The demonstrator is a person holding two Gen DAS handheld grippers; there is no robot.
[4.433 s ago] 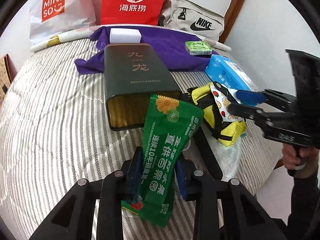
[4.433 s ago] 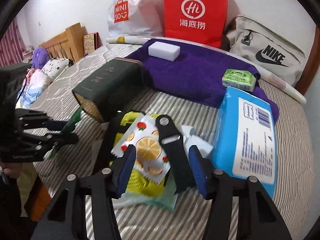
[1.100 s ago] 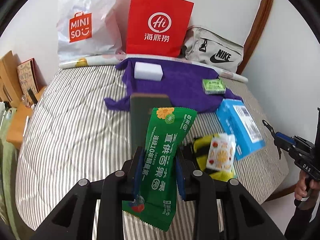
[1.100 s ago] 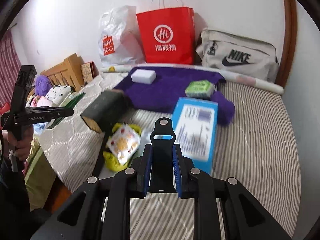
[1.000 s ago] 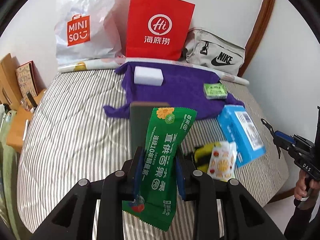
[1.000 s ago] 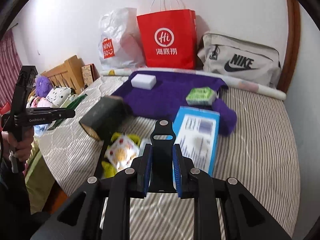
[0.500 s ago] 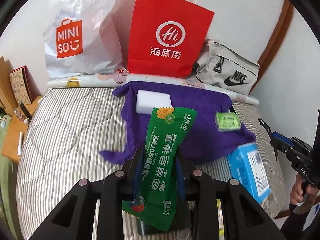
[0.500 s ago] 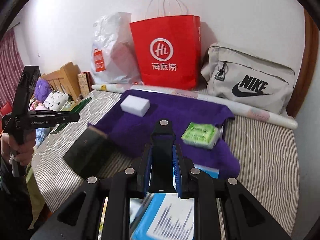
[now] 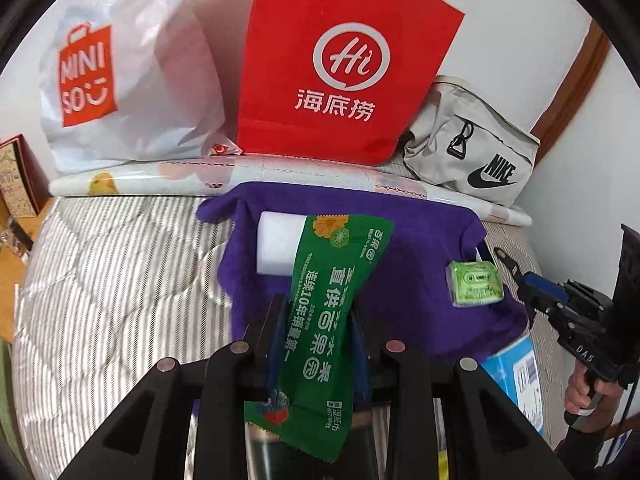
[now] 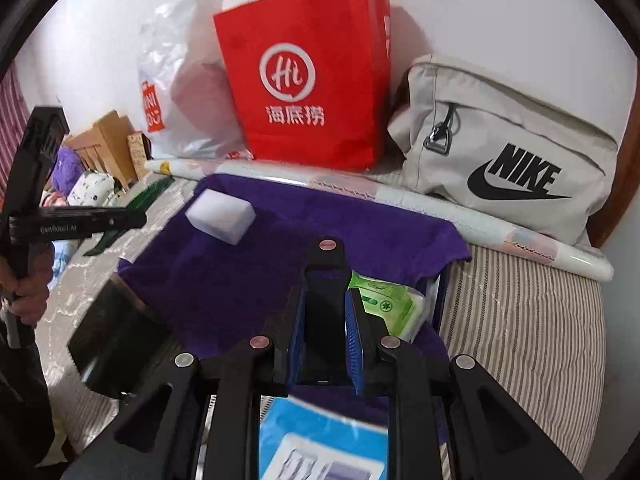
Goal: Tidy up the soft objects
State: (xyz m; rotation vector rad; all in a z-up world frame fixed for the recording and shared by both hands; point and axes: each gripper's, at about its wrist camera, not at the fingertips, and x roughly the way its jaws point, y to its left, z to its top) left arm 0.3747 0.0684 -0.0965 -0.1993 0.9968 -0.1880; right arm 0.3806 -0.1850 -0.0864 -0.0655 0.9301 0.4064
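My left gripper (image 9: 318,312) is shut on a green wet-wipe packet (image 9: 332,304), which stands upright over the purple towel (image 9: 416,248). A white sponge block (image 9: 276,246) lies on the towel just behind the packet, and a small green tissue pack (image 9: 476,282) lies to the right. My right gripper (image 10: 325,300) is shut on a black strap tab (image 10: 325,276) above the same towel (image 10: 224,280). In the right wrist view the green tissue pack (image 10: 386,308) sits just right of the fingers and the sponge (image 10: 220,216) lies further back left.
A white Miniso bag (image 9: 120,72), a red paper bag (image 9: 340,60) and a beige Nike bag (image 10: 508,152) stand along the wall behind a rolled sheet (image 10: 440,208). A blue wipes pack (image 10: 320,440) and a dark tin (image 10: 116,344) lie close under the grippers on the striped bed (image 9: 100,280).
Both grippers have moved forward over the bed toward the bags, each keeping its grip. The tin, the yellow pouch and the blue pack have slid down toward or past the bottom edges.
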